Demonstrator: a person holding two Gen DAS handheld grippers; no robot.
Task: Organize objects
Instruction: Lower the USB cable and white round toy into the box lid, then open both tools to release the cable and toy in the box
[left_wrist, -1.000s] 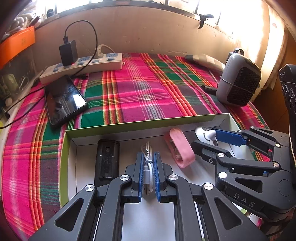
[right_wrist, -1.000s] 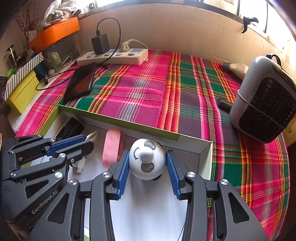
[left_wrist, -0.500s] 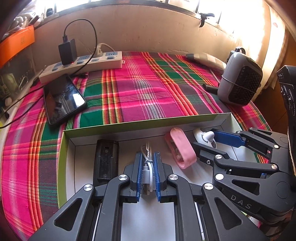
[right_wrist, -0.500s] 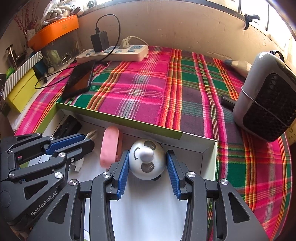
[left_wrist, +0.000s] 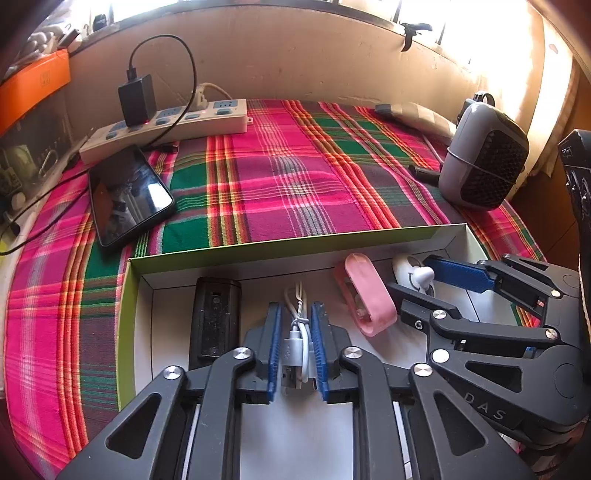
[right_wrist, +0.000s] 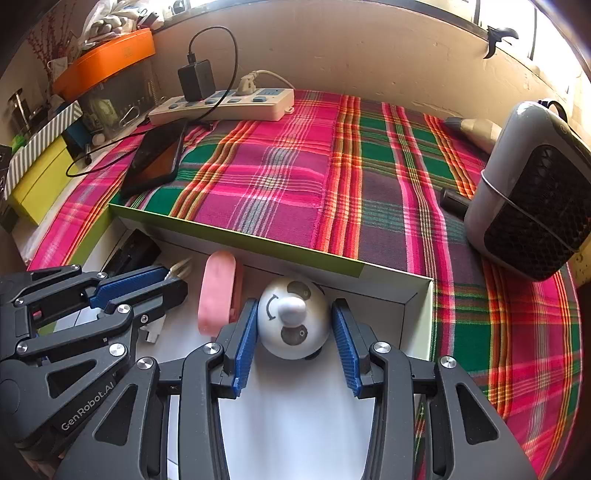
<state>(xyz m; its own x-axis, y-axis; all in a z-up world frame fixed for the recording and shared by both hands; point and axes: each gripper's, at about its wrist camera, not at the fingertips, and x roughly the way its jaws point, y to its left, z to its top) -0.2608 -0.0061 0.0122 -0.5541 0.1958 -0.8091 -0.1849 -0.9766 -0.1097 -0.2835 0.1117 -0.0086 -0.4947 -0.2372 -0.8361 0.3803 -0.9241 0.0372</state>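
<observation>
Both grippers point down into the white box (left_wrist: 144, 295). Left gripper (left_wrist: 296, 345): jaws just been opening, coiled cable (left_wrist: 297, 332) loose btwn them, long axis running away from the tool. Right gripper (right_wrist: 293, 341): also just opening, round toy (right_wrist: 293, 323) free in the gap. Right view hides the cable; left view shows only the toy's edge.

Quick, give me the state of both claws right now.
Left claw: just been opening, pads slack around the white USB cable lying in the box.
Right claw: just been opening, pads clear of the white panda ball.
</observation>
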